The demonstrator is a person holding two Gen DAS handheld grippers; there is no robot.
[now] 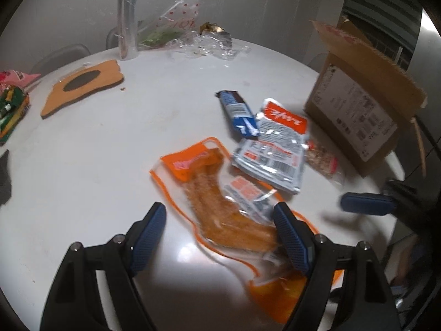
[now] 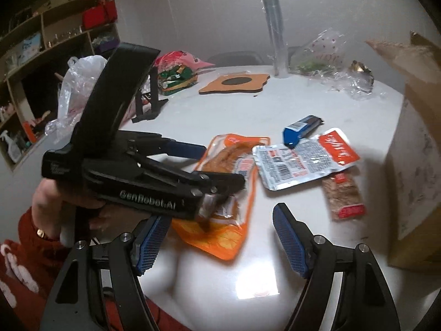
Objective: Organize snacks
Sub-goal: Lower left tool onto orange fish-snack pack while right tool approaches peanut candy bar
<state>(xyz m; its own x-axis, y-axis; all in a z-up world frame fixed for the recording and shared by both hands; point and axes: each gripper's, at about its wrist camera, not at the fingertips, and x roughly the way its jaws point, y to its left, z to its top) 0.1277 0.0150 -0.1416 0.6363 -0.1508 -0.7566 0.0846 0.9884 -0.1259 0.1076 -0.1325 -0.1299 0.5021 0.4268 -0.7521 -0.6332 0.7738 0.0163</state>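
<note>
An orange snack packet lies on the white round table. My left gripper hangs just over it, open, one finger on each side and no pad pressing. A silver packet with an orange top, a blue bar and a clear bar with red ends lie just beyond. In the right wrist view my right gripper stands open and empty above the table's near edge. There the left gripper, held by a hand, covers part of the orange packet.
An open cardboard box stands at the right, also seen as a box wall. A cork mat, a clear tube and crumpled wrappers sit at the back. Several more snacks and a black stand are on the left.
</note>
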